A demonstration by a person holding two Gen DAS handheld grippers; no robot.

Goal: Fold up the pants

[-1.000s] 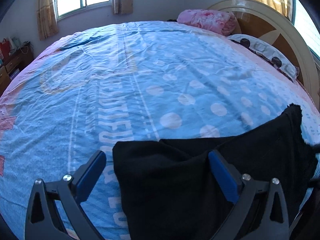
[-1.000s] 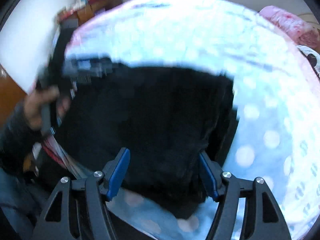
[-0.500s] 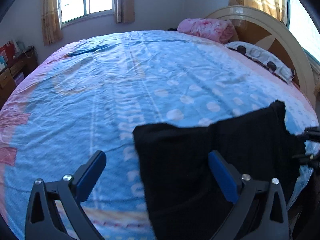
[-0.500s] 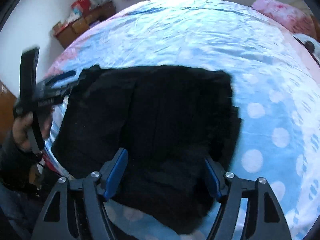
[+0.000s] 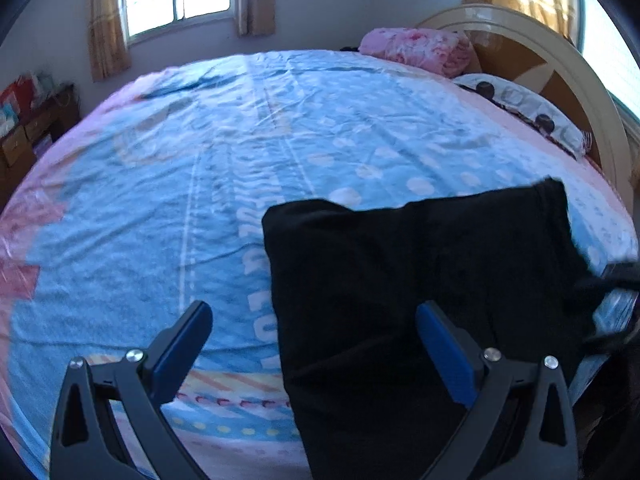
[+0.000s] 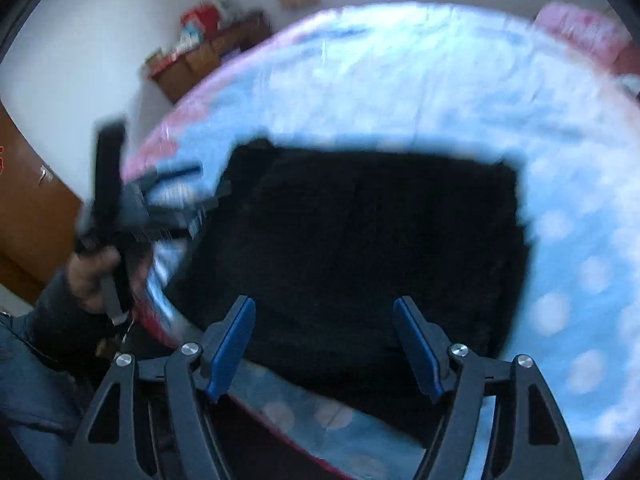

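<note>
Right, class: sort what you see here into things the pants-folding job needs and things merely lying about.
Job:
black pants
left gripper
right gripper
bedsheet as work surface

Lying about:
pink quilt
pillow
wooden cabinet

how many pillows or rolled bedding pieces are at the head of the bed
2: a pink floral rolled quilt at the far end of the headboard, and a white pillow with dark circles nearer along it. More may be hidden.

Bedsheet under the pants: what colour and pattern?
Light blue bedsheet with white polka dots and pink borders; clearest in the left wrist view.
</note>
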